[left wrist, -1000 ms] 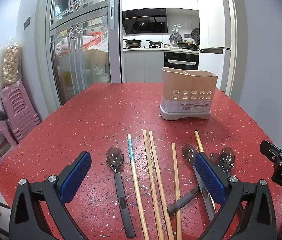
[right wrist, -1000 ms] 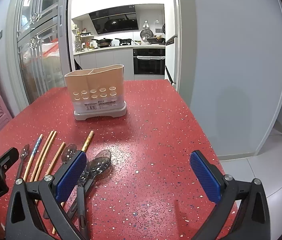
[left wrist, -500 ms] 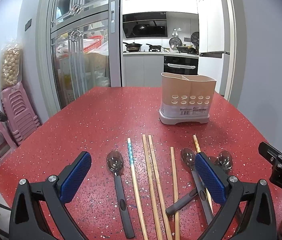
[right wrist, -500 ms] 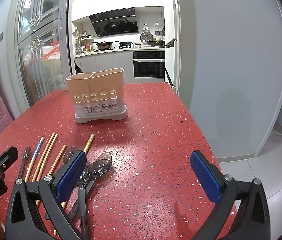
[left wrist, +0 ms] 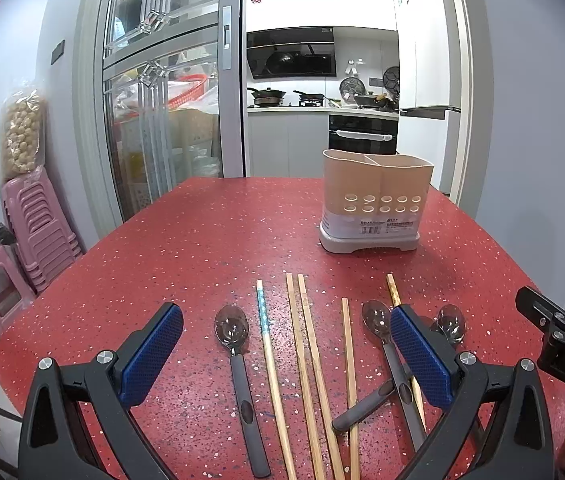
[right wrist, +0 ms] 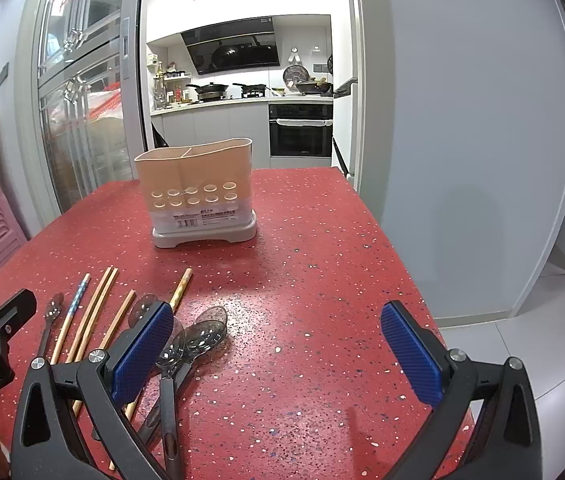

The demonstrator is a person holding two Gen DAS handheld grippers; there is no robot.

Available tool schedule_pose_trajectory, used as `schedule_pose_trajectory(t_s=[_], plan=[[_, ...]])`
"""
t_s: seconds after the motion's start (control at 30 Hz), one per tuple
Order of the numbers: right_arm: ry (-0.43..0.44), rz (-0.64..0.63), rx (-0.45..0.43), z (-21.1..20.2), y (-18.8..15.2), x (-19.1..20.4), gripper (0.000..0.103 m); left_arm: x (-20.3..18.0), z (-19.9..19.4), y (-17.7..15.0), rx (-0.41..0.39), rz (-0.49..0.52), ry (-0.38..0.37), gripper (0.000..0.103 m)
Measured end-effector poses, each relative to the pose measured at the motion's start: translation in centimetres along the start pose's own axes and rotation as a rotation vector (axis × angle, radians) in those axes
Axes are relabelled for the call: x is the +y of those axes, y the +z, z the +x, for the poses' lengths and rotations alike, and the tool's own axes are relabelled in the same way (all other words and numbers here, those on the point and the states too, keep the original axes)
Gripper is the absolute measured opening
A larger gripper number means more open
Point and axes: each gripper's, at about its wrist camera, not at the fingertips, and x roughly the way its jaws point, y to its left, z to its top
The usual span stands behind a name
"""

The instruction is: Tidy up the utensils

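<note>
the left gripper (left wrist: 286, 354) hung low over the near edge of the red speckled table (left wrist: 202, 240), its blue pads spread wide with nothing between them. under it the utensils lay in a loose row, handles toward me: a spoon with a grey handle (left wrist: 236, 356) on the left, a chopstick with a blue patterned tip (left wrist: 268, 356) just beside it, then a pair of plain wooden chopsticks (left wrist: 308, 360) lying side by side, and a shorter wooden chopstick (left wrist: 348, 364) further right. past that, 2 or 3 more spoons (right wrist: 186, 344) were heaped across each other with a speckled golden chopstick (right wrist: 180, 290) running under them (i couldn't count that tangle for sure).

the right gripper (right wrist: 276, 350) was just as wide apart and empty, aimed over bare tabletop to the right of the heap. i'd guess both were held open because nothing had been chosen yet.

the beige utensil holder (left wrist: 374, 204) stood upright further back on the table, well apart from the row, its 2 compartments showing nothing above the rim, so the sorting looked barely begun. the lone spoon on the left seemed the easiest first pick, since nothing overlapped it.
</note>
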Motion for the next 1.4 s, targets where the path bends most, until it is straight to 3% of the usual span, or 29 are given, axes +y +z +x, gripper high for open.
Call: schedule_pose_trajectory(t_s=[1.4], plan=[[0.002,0.001,-0.006,-0.20,0.04,0.18,0.103,-0.03,-0.45,0.20,-0.015,0.000,0.002,0.103]])
